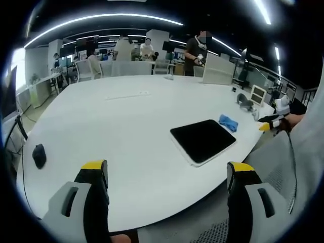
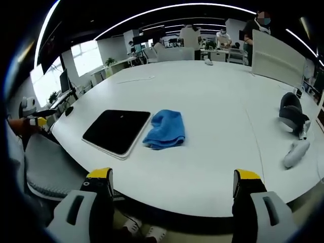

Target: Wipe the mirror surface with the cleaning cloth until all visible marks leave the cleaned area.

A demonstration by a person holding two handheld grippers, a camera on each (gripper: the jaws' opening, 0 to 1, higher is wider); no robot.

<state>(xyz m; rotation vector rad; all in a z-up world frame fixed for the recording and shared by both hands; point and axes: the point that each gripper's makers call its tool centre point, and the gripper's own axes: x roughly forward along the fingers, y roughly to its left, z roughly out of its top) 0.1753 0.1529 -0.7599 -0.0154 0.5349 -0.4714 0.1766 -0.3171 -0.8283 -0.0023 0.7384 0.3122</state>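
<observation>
The cleaning cloth [image 2: 165,129] lies bunched on the white surface [image 2: 212,116], touching the mirror's [image 2: 117,130] right edge — ahead and left of the right gripper [image 2: 172,185], likely the nearer one. Both it and the left gripper [image 1: 167,177] hold their jaws apart, empty.

I'm looking across a wide white table [image 1: 126,116] in an open office, where ceiling light strips [image 1: 101,19] are glowing, windows [image 2: 83,55] are letting in daylight, and people are standing by distant desks [image 2: 212,50].

Bright ceiling strip lights, fisheye-warped edges, soft focus.
</observation>
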